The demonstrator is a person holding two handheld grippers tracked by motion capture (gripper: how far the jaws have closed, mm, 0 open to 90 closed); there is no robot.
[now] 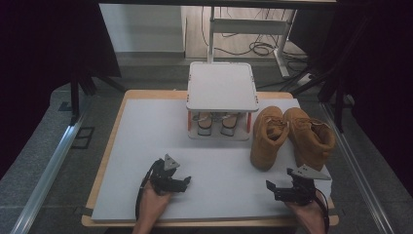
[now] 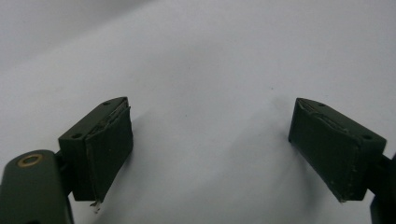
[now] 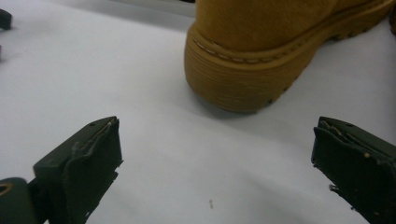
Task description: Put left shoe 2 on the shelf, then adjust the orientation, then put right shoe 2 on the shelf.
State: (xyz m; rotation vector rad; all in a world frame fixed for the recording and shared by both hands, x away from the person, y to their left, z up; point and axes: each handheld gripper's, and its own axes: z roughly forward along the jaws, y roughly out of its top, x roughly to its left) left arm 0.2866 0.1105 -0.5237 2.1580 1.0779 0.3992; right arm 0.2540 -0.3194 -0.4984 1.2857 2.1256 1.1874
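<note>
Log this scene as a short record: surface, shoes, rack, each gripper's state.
surface: white board on a wooden table
boots: two tan boots side by side at the right, touching each other, heels toward the person
rack: small white shoe rack at the far middle, a light pair of shoes on its lower shelf
left gripper: jaws open, empty, low over the bare board
right gripper: jaws open, empty, the heel of the nearer boot ahead of it
</note>
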